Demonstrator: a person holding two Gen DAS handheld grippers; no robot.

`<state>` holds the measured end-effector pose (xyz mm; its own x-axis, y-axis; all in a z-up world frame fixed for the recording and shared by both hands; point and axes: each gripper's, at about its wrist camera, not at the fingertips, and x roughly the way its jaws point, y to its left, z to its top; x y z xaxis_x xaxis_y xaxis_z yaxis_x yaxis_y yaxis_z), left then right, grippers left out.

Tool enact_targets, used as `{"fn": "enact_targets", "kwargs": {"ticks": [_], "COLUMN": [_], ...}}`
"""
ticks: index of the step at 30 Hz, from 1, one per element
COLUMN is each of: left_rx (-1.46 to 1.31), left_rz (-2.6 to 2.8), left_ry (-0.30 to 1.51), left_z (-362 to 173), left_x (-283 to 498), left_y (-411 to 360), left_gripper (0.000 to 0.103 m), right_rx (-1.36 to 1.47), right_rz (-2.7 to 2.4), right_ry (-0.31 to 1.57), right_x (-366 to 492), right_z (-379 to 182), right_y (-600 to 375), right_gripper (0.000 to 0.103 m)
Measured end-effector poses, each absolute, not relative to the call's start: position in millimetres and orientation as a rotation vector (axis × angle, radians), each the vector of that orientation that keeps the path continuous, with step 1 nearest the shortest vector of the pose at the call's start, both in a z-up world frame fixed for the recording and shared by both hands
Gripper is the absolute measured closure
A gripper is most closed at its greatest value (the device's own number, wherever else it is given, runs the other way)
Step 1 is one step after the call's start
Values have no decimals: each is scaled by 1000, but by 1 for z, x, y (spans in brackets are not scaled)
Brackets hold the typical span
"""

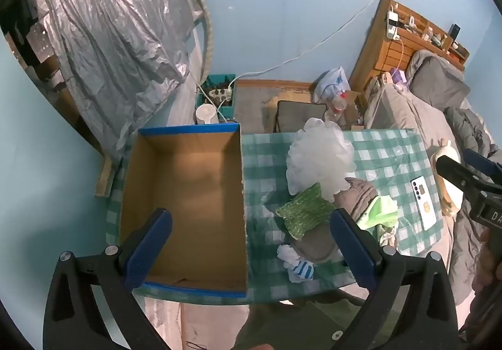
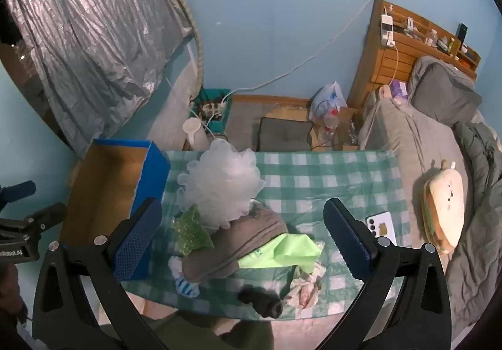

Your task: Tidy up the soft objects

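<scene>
Small table (image 2: 313, 174), green-and-white checked cloth over top. Open cardboard box (image 1: 188, 193) with blue rim at left end, nothing visible inside. Heap of soft things beside box: white mesh bath puff (image 2: 222, 186), green knitted cloth (image 1: 302, 208), grey-brown folded garment (image 2: 241, 240), light green bag (image 2: 288, 251), blue-and-white striped sock (image 1: 301, 268). White phone (image 2: 381, 226) near right edge, apart from heap.

Green checks, blue trim
Green-and-white checked bench (image 1: 392, 146); brown box (image 1: 185, 205) edged blue; white mesh puff (image 2: 219, 190), green knit cloth (image 1: 304, 212), lime bag (image 2: 288, 249)
</scene>
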<state>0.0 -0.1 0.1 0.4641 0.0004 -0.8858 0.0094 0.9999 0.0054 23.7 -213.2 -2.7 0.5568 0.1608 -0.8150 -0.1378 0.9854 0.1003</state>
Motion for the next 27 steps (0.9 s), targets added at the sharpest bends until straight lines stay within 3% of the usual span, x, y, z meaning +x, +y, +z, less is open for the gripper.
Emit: {"fn": "enact_targets", "kwargs": {"ticks": [27], "left_rx": [7], "left_rz": [-15], "left_ry": [1111], "left_z": [-9], "left_x": [2], "left_y": [-6], "left_gripper": [2], "right_rx": [27], "right_rz": [178], "right_ry": [971], "right_x": [31], "right_z": [-3], "right_y": [-218], "right_gripper": [2]}}
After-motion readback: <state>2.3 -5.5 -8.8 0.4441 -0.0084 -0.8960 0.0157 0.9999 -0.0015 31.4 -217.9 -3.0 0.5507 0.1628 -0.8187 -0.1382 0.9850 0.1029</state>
